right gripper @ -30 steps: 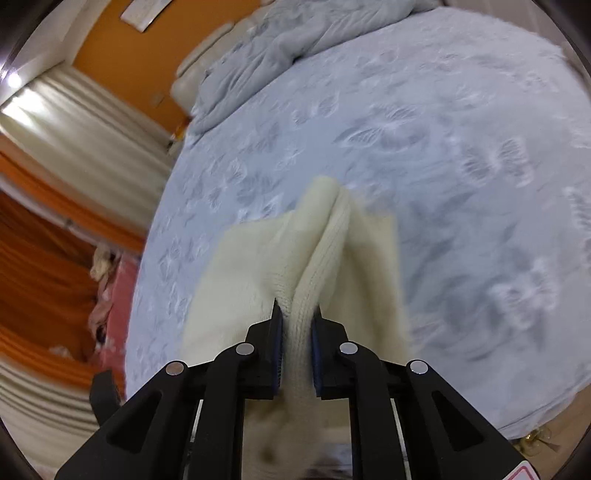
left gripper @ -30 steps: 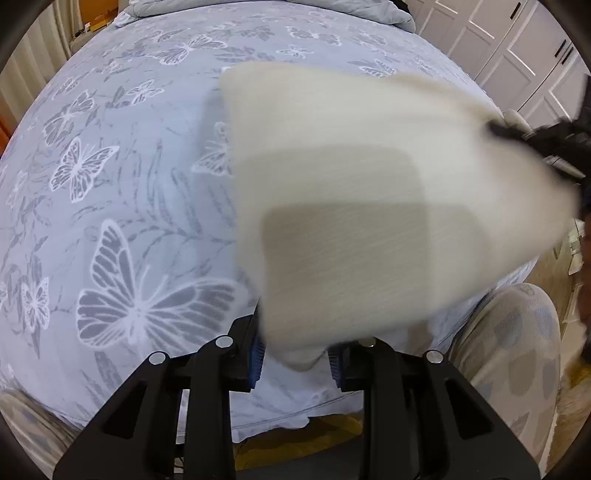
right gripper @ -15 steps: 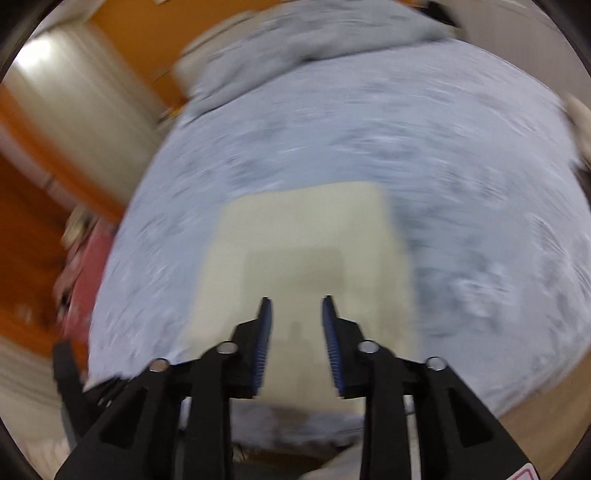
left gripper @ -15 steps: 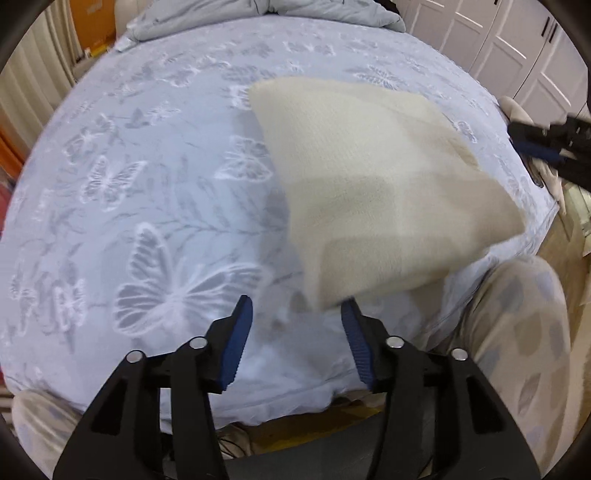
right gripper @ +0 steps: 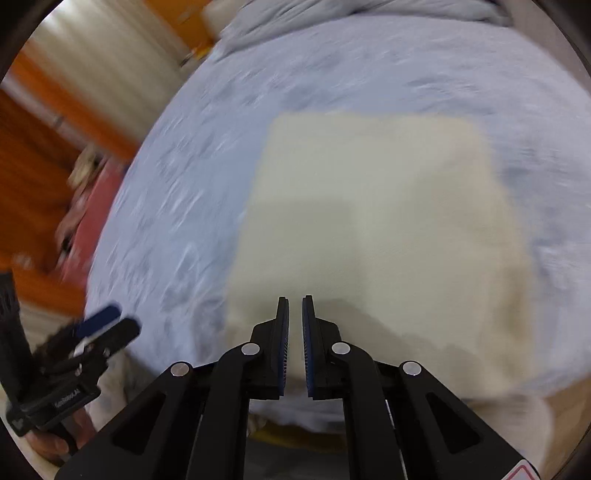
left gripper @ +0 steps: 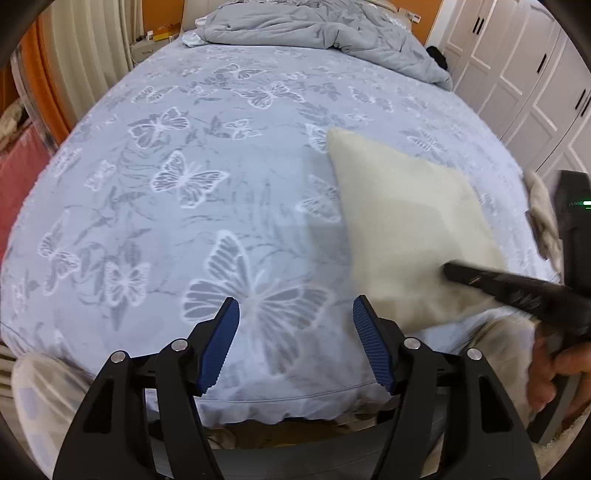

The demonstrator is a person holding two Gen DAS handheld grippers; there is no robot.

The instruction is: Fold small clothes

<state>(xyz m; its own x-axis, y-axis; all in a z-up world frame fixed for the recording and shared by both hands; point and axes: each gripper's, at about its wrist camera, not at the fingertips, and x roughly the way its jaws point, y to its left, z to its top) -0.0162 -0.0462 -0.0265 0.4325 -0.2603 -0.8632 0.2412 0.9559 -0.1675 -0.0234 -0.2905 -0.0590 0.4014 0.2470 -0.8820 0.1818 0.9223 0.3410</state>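
A cream knitted garment [left gripper: 406,221] lies folded into a flat rectangle near the bed's front edge; it also shows in the right wrist view [right gripper: 376,229]. My left gripper [left gripper: 295,325] is open and empty, above the bedspread to the left of the garment. My right gripper [right gripper: 295,314] has its jaws nearly together with nothing between them, just above the garment's near edge. It appears as a dark shape over the garment's near right corner in the left wrist view [left gripper: 517,291].
The bed [left gripper: 184,166] has a grey-blue butterfly bedspread. A crumpled grey duvet [left gripper: 314,26] lies at the far end. Another pale cloth [left gripper: 543,214] sits at the bed's right edge. White wardrobes [left gripper: 535,74] stand to the right, curtains [left gripper: 81,55] to the left.
Both grippers let go of the garment, which now lies flat on the bed. My left gripper drew back to the left and opened wide. My right gripper's jaws closed again, empty.
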